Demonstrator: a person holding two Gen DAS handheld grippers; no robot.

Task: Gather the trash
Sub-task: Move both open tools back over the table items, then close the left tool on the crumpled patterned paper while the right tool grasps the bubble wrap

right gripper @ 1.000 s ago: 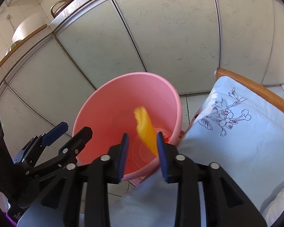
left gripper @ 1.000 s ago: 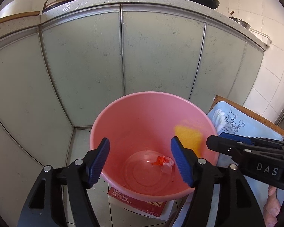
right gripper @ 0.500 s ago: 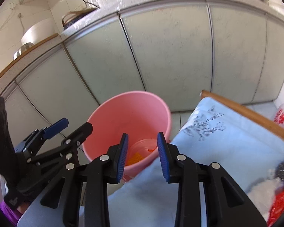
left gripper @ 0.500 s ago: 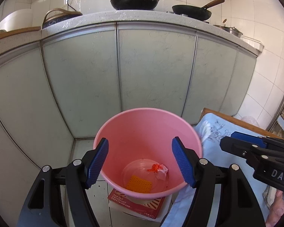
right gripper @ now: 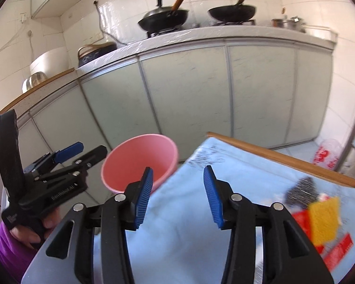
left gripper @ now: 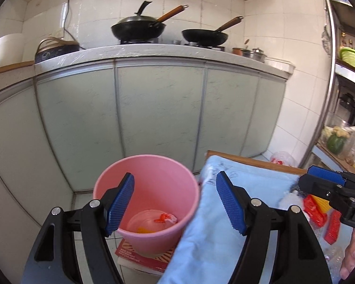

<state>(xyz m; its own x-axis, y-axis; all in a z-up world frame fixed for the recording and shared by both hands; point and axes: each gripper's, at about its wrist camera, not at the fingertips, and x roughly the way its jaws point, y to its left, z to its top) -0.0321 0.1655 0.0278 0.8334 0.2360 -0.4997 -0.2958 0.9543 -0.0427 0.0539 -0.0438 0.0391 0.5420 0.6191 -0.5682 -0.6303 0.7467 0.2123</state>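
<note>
Both tongs [left gripper: 175,203] [right gripper: 177,196] gape above blue tablecloth [right gripper: 189,236] facing kitchen cabinets [left gripper: 158,108].

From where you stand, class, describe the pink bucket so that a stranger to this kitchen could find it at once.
Start at the pale green cabinet doors under the counter with the two black pans. On the floor in front stands the pink bucket, beside the light blue cloth of the table. It is the only round, open pink container, resting on a red printed box with scraps inside.
</note>
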